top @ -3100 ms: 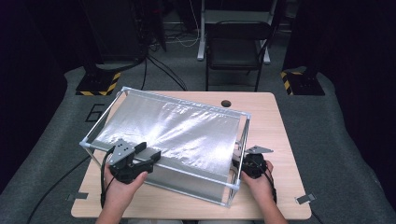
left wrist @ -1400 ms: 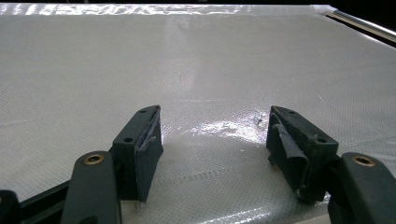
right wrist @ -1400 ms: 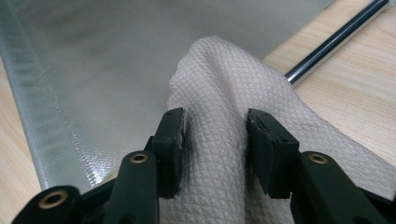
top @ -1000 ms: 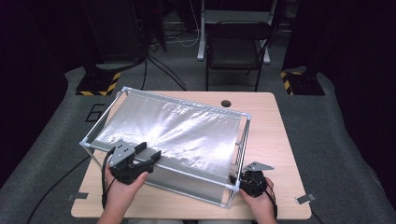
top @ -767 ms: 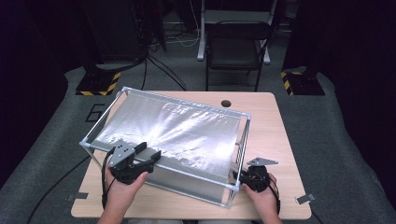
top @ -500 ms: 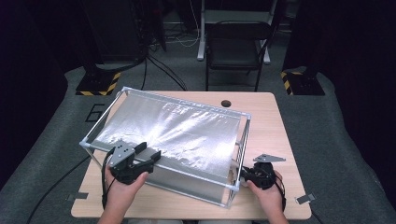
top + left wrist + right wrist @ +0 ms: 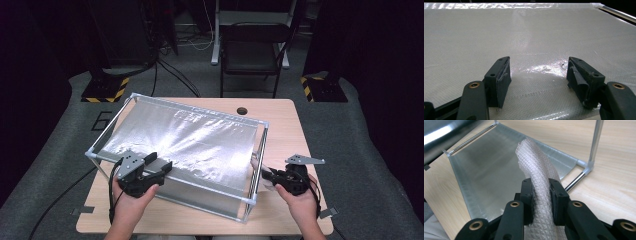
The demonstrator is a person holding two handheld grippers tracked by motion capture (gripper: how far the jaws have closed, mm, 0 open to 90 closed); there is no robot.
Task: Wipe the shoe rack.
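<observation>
A metal tube frame (image 7: 258,150) draped in a shiny silver sheet (image 7: 190,140) stands on the wooden table (image 7: 295,130). My left gripper (image 7: 162,166) rests over the sheet's near left edge. Its jaws stand wide open above the silver sheet (image 7: 529,37), with nothing between the left gripper's (image 7: 539,75) pads. My right gripper (image 7: 267,177) is at the frame's near right side, a little off the table. The right gripper (image 7: 541,192) has just been closing and is shut on a strip of white mesh (image 7: 534,162) that curls up from its jaws. Beyond lie the frame's silver floor panel (image 7: 489,162) and a corner post (image 7: 595,142).
A folding chair (image 7: 252,50) stands behind the table. Two yellow-and-black striped bases (image 7: 105,90) (image 7: 322,87) sit on the floor at the back left and right. A cable hole (image 7: 242,110) is in the tabletop behind the frame. Bare wood lies to the frame's right.
My right gripper has closed on the white mesh and has risen and shifted right from the frame's near right corner. The left gripper and the frame have stayed put.
</observation>
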